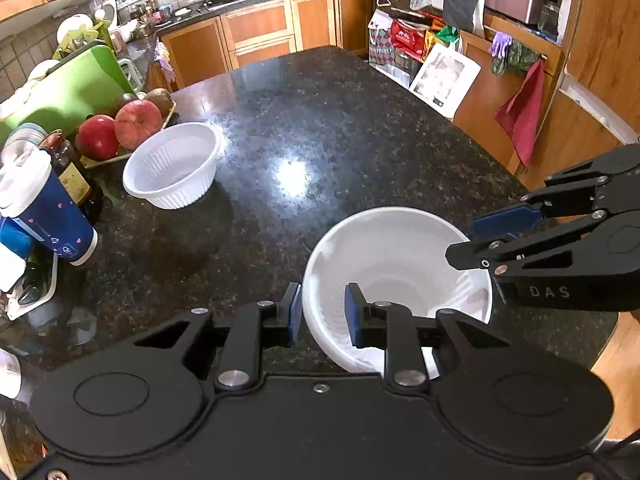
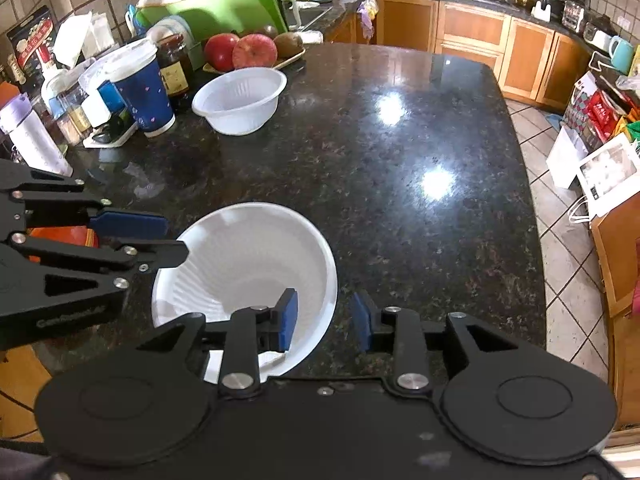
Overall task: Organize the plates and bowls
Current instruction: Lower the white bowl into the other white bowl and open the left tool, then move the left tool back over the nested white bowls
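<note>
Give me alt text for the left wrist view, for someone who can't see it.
The left gripper straddles the near rim of a tilted white bowl on a dark granite counter, pads not pressing it; the right gripper straddles its far-right rim. A second white bowl sits upper left beside apples and a blue cup.

Both grippers are matte black, built from flat linkage bars pinned with silver screws over two round housings with raised discs. On the left gripper [image 1: 322, 312] the fingertips [image 1: 295, 312] carry blue pads. The right gripper [image 2: 326, 320] matches, with blue pads [image 2: 290, 320]; its side bears pale letters "DAS", seen from the left wrist.
</note>
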